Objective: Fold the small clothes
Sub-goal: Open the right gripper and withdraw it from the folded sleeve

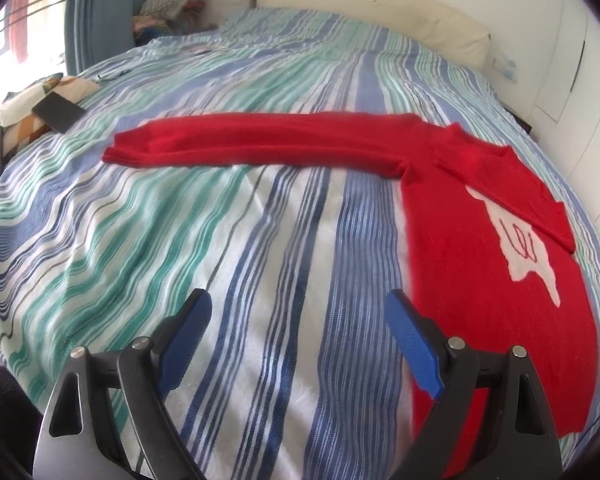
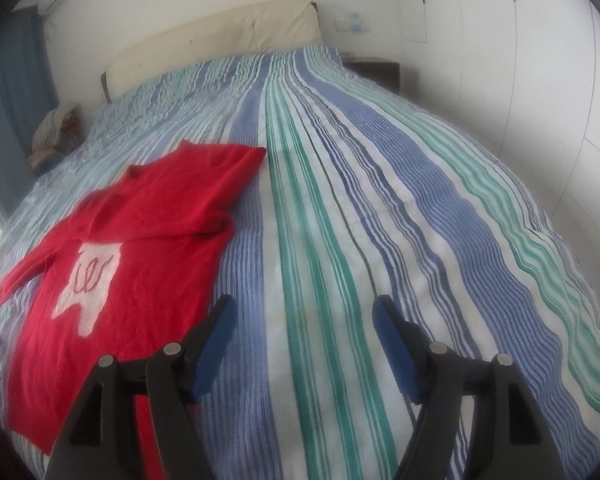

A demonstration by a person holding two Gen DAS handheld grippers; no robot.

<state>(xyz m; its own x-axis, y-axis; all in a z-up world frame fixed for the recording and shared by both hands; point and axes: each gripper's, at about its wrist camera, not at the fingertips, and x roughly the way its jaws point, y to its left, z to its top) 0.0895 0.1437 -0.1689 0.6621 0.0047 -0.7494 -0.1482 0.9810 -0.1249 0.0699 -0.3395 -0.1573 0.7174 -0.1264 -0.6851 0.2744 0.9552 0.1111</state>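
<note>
A small red sweater (image 1: 496, 240) with a white patch on its front lies flat on the striped bed cover (image 1: 220, 260). One sleeve (image 1: 260, 144) stretches out to the left. The other sleeve is folded across the chest. My left gripper (image 1: 298, 304) is open and empty above the cover, just left of the sweater's body. In the right wrist view the sweater (image 2: 140, 248) lies at the left with its folded sleeve (image 2: 212, 188) on top. My right gripper (image 2: 304, 316) is open and empty, just right of the sweater's hem.
A cream headboard (image 1: 380, 4) stands at the far end of the bed. A dark phone (image 1: 58, 112) and patterned cloth lie at the left edge. A pile of clothes (image 1: 172, 8) sits by the blue curtain. White cabinet doors (image 2: 540, 80) line the right side.
</note>
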